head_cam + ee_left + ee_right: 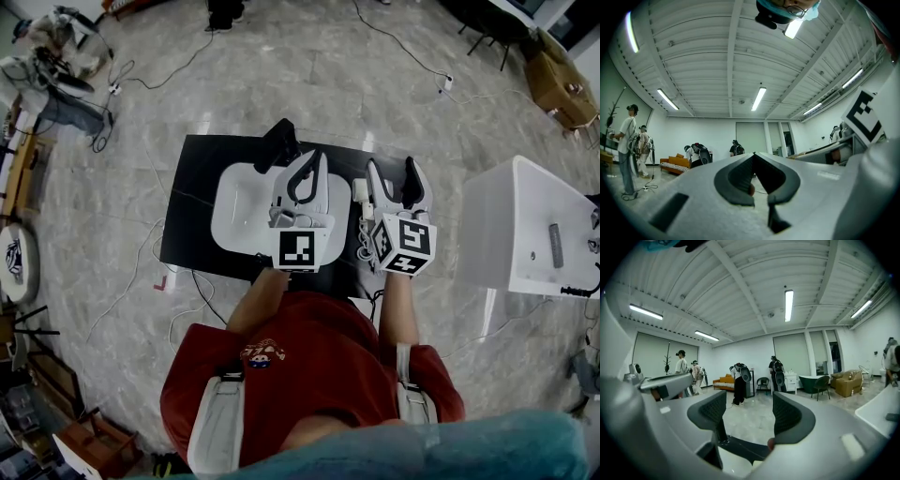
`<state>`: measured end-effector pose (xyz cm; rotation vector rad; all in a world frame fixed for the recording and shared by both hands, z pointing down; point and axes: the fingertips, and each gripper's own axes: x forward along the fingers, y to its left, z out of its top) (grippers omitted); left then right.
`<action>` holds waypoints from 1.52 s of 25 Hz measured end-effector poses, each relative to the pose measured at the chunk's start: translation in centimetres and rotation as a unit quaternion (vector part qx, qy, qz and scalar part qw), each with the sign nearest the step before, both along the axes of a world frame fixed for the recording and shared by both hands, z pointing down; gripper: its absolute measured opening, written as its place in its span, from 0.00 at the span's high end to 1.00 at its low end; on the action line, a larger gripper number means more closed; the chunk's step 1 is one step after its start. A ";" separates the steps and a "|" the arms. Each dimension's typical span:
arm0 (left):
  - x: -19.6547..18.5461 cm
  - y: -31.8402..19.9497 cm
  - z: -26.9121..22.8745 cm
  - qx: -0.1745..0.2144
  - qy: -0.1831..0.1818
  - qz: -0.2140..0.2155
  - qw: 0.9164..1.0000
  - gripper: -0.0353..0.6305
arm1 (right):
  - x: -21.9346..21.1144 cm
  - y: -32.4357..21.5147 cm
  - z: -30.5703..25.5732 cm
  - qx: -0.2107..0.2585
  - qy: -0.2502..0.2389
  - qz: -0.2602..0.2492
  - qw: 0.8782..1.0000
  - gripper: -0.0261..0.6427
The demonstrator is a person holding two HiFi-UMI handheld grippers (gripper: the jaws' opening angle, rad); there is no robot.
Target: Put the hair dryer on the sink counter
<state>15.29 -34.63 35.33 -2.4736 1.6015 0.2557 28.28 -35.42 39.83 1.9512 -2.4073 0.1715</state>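
A white hair dryer [360, 193] with a coiled cord [364, 246] lies on the black sink counter [192, 216], between my two grippers. The white basin [239, 202] is set into the counter's left half. In the head view my left gripper [319, 157] hangs over the basin's right edge with its jaw tips meeting and nothing between them. The left gripper [753, 155] points out into the room. My right gripper [392, 169] stands open just right of the dryer, holding nothing. In its own view the right gripper [749, 404] has the jaws well apart.
A black faucet-like object [278, 143] stands at the counter's far edge. A white washstand [525, 234] stands to the right on the marble floor. Cables [141, 272] trail left of the counter. Several people and a sofa [723, 380] are across the room.
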 end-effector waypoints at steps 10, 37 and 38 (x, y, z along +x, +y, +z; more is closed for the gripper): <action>-0.1 0.7 -0.6 0.000 0.008 0.002 1.000 0.95 | 0.4 3.0 -5.7 0.153 0.020 0.048 0.987 0.50; -0.1 1.8 -1.2 0.008 0.015 0.001 1.000 0.95 | -0.6 3.7 -4.6 0.151 0.037 0.041 0.987 0.71; -0.2 1.8 -1.1 0.007 0.014 0.000 1.000 0.95 | -0.7 3.7 -4.6 0.151 0.038 0.041 0.987 0.72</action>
